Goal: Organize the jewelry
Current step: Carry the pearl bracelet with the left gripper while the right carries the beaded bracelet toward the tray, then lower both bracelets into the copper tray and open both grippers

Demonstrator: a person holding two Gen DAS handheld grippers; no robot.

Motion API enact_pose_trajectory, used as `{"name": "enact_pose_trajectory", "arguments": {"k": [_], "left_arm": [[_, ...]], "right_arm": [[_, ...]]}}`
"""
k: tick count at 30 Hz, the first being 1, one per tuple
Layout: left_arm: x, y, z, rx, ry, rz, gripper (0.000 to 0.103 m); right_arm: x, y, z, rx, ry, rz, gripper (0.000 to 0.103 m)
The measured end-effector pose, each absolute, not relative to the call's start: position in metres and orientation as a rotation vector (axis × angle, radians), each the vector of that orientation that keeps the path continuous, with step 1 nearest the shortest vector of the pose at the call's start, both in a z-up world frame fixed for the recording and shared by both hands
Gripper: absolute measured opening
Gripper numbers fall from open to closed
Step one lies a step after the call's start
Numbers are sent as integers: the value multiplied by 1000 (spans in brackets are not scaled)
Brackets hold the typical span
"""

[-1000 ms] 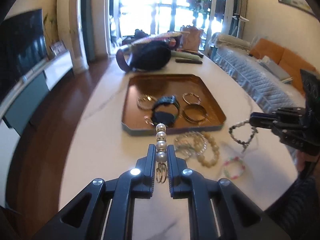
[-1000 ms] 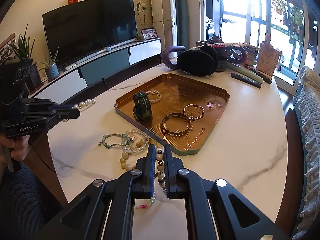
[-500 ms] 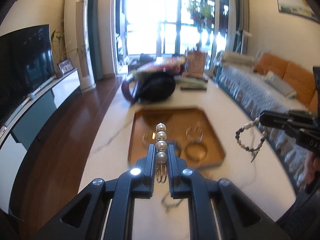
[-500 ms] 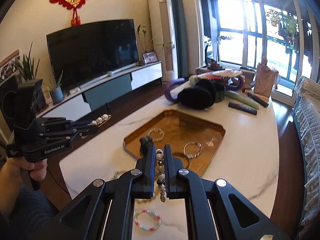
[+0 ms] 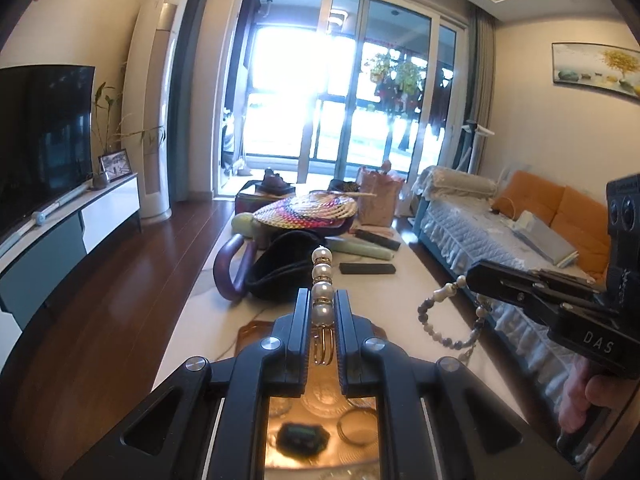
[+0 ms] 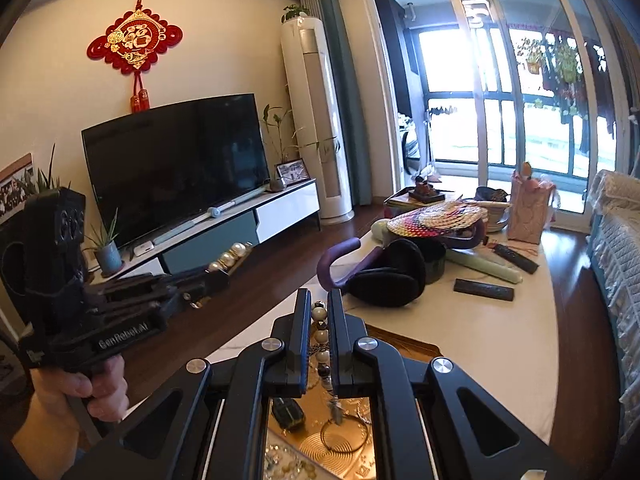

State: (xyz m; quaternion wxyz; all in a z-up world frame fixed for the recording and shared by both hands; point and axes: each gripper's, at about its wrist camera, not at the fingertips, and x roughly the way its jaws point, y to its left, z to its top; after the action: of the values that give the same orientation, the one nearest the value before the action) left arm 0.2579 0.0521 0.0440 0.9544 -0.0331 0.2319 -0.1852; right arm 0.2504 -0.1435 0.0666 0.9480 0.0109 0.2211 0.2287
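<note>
Left gripper [image 5: 323, 312]: jaws clamping the pearl bracelet [image 5: 322, 280], with the pearls projecting forward at 12 o'clock and its gold wire loops hanging between the jaws. Right gripper [image 6: 319, 320]: jaws closed on the grey-and-white bead bracelet [image 6: 321, 340]; in the left wrist view the same strand [image 5: 448, 320] is drooping in a loop from the jaw tips at 3 o'clock.

Both pieces are being carried in the air above the gold tray [image 6: 400, 344], which is showing at 6 o'clock beneath each gripper, with a dark watch [image 6: 289, 412] and a bangle [image 6: 346, 436] lying in it. Judgement: gripping each bracelet by one short section is keeping the rest hanging free, so it can be lowered into the tray without tangling.

Against the frames 0.5 s and 1.0 s ago: both grippers are rising and pitching up. The tray is sliding from mid-frame to the bottom edge; the loose bracelets on the worktop [image 6: 500, 320] are no longer in view. Both grips are unchanged.
</note>
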Motion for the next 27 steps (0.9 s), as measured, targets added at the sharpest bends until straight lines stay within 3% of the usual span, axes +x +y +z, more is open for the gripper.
{"name": "enact_pose_trajectory", "arguments": {"k": [8, 18, 22, 23, 24, 25, 26, 27], "left_arm": [[337, 38, -3, -102, 547, -399, 11], [412, 23, -140, -147, 872, -317, 11], [408, 23, -137, -146, 894, -288, 13], [405, 23, -133, -137, 895, -275, 21], [399, 23, -126, -132, 901, -253, 45], [397, 25, -118, -134, 899, -237, 60], [388, 27, -108, -136, 874, -227, 81], [377, 27, -96, -126, 837, -230, 83]], "right_arm": [[324, -143, 28, -2, 524, 431, 7], [404, -165, -106, 76, 818, 352, 7], [404, -173, -113, 85, 834, 296, 8], [403, -173, -109, 73, 839, 273, 12], [401, -173, -104, 63, 839, 253, 19], [397, -173, -96, 63, 821, 243, 25], [392, -173, -91, 62, 803, 234, 47], [385, -171, -82, 57, 785, 217, 70]]}}
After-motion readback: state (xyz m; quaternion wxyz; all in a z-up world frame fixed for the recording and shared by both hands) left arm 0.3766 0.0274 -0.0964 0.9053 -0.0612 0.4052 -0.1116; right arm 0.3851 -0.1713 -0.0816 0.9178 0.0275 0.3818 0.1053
